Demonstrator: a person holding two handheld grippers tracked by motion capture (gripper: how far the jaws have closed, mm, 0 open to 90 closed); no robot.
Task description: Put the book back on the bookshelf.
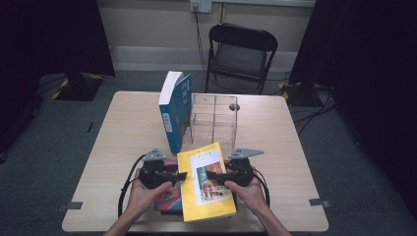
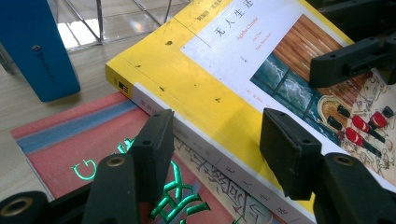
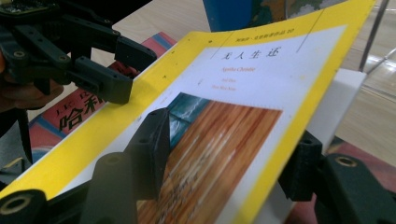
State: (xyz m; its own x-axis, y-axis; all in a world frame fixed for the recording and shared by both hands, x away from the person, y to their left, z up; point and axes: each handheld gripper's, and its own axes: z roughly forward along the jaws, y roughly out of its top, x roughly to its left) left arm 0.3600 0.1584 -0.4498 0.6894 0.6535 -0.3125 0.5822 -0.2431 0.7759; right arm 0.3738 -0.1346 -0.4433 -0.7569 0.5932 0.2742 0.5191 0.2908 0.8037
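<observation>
A yellow paperback [image 1: 189, 196] lies on top of a red book [image 1: 169, 197] at the table's front edge. My left gripper [image 1: 181, 176] stands open at the yellow book's spine. In the left gripper view one jaw is over the red book [image 2: 70, 140] and the other over the yellow cover [image 2: 201, 79]. My right gripper [image 1: 212, 176] is open at the opposite edge. In the right gripper view one jaw rests over the cover [image 3: 243, 93] and the other sits past its curled edge, where white pages [image 3: 345, 93] show. The left gripper [image 3: 128, 72] is seen beyond.
A blue book [image 1: 174, 113] stands upright mid-table, leaning beside a clear acrylic box [image 1: 214, 118]. The wooden table [image 1: 123, 128] has bare room on its left and right sides. A black folding chair [image 1: 241, 49] stands behind the far edge.
</observation>
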